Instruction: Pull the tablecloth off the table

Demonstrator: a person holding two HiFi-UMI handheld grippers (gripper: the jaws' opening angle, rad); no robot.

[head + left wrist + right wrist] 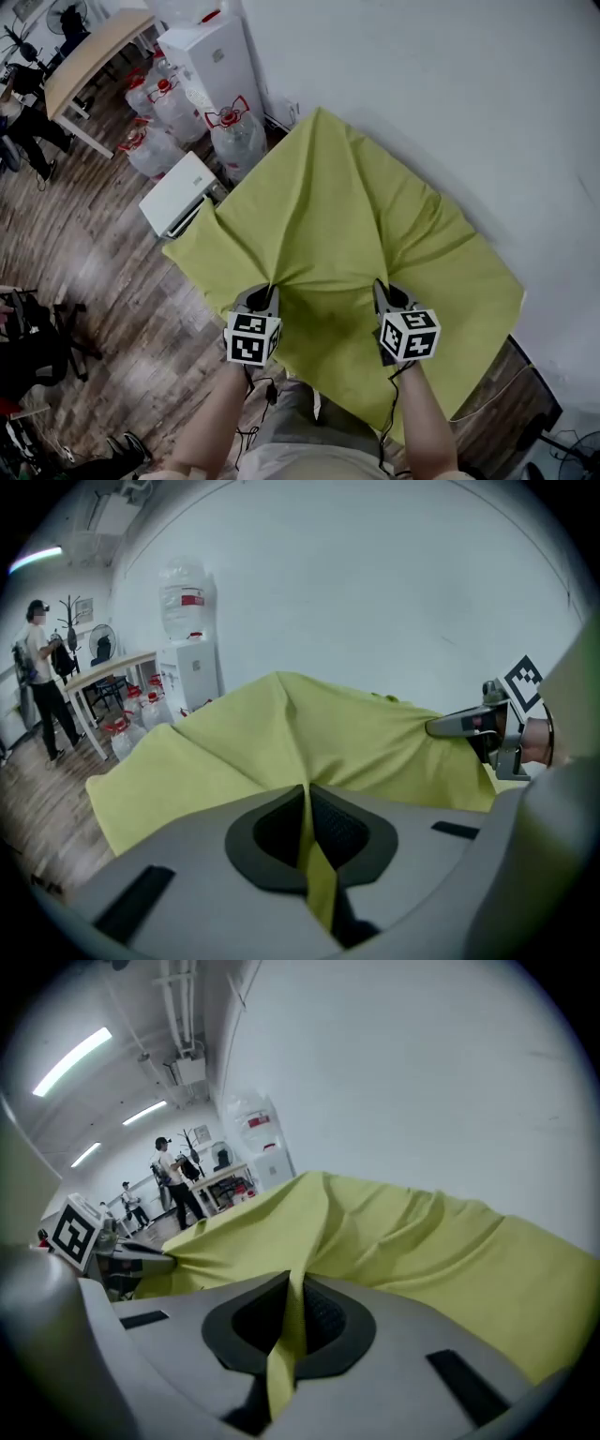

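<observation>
Tablecloth [328, 216], corner toward wall [441, 84], pinched in left gripper [268, 291] and right gripper [381, 287] jaws.

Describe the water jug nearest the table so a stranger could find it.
Find the table under the yellow-green tablecloth by the white wall. Beyond its far corner, clear jugs crowd a white water dispenser. The water jug wanted stands right by that corner; the others sit further left.
</observation>
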